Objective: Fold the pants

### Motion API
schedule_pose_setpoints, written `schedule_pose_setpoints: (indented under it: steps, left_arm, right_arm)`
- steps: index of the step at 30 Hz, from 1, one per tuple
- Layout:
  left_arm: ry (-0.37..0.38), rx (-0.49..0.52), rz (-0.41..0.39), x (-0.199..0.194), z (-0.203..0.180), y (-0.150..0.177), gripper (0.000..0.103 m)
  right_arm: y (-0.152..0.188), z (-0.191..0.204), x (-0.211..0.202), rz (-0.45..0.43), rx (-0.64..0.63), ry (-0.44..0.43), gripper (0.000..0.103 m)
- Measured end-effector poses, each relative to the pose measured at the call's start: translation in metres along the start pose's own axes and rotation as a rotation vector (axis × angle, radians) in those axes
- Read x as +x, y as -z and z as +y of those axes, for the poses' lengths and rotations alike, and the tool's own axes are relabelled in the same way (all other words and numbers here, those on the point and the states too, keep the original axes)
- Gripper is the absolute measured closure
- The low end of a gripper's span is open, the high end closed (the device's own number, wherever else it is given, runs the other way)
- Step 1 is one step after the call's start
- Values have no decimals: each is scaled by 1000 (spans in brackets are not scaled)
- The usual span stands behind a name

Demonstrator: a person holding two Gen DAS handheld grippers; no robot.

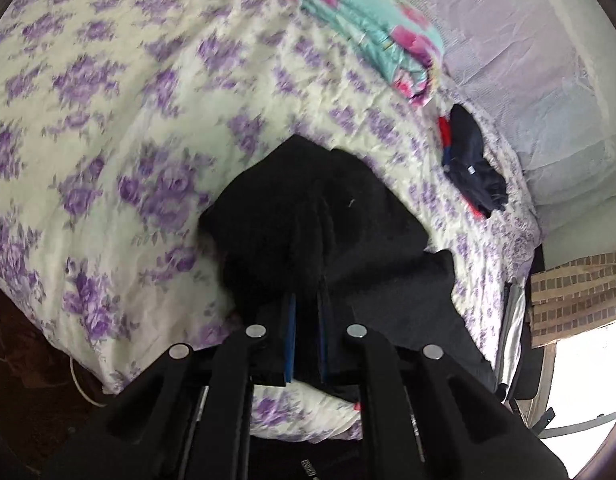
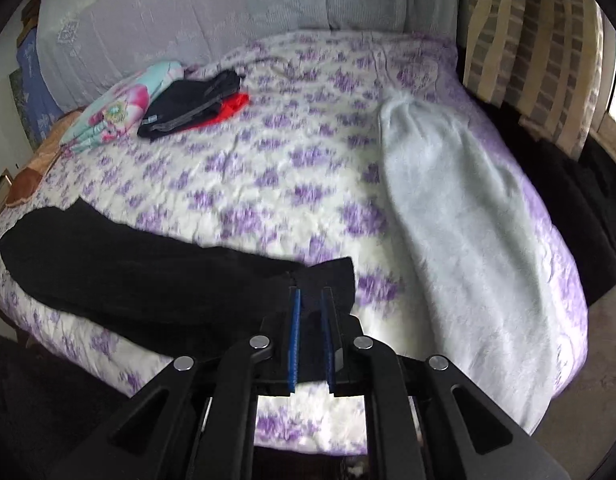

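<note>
Black pants [image 2: 128, 264] lie stretched along the near edge of the bed, running left from my right gripper [image 2: 311, 290]. That gripper's blue pads [image 2: 295, 332] stand close together with the pants' right end pinched between them. In the left wrist view the pants [image 1: 308, 208] bunch up into a dark peak in front of my left gripper [image 1: 306, 292]. Its jaws are shut on the fabric, which drapes over both fingers and hides their tips. The cloth hangs off to the right, down toward the bed's edge.
A purple-flowered bedspread [image 2: 268, 160] covers the bed. A folded dark and red pile of clothes [image 2: 196, 100] and a teal-pink folded blanket [image 2: 120, 108] lie at the back left. A pale fleece cloth [image 2: 459, 220] lies along the right side. A checked curtain [image 2: 527, 60] hangs beyond.
</note>
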State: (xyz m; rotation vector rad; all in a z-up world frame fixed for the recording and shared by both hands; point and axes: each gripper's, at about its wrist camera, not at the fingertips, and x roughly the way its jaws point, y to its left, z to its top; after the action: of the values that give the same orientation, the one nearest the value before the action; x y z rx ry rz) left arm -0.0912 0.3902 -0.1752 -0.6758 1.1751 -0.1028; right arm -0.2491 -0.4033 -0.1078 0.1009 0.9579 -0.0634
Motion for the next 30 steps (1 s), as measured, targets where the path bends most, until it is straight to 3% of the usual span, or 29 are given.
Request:
schedule_pose_setpoints:
  steps: [3,6,8,11,13,15,17,18,21,22,27,29,30]
  left_arm:
    - [4,-65,77,14,28,13,93]
    - [-12,-20,99,3,30,19,78]
    - [-107,78,95,-9,20,23,74]
    - [-214,186,80,-27,7,27,74]
    - [-229,250,57,-37,-8,24,74]
    - [-198,290,31,-40,-32,18,69]
    - [-155,331,18,-33,-59,16,50]
    - [-143,350,25,-26,-72,16,47]
    - [-107,413,90,5,-107,24,46]
    - [-103,429,114,16,-116,27,46]
    - [-77,512,214,54,-160,34,46]
    - [-72,557,220,61,-180,36,46]
    - [-66,575,222,64,-188,36,46]
  right_arm:
    - [41,-8,25,101,114,-23,90]
    - [64,-22,33,128,409,-165,27]
    - [70,-25,27,49,533,-278,28]
    - [69,-25,21,-30,563,-224,28]
    - [66,-30,30,-26,587,-195,28]
    - [67,-36,44,7,638,-178,28]
    - [77,-39,48,-24,691,-230,28]
    - [83,-40,46,-47,702,-239,32]
    - [106,-43,42,-98,711,-248,86]
    - [112,-45,45,-80,720,-224,89]
    - [125,-58,52,-138,805,-235,92]
    - [128,-63,57,-173,866,-292,87]
    - [129,-66,59,-186,891,-307,72]
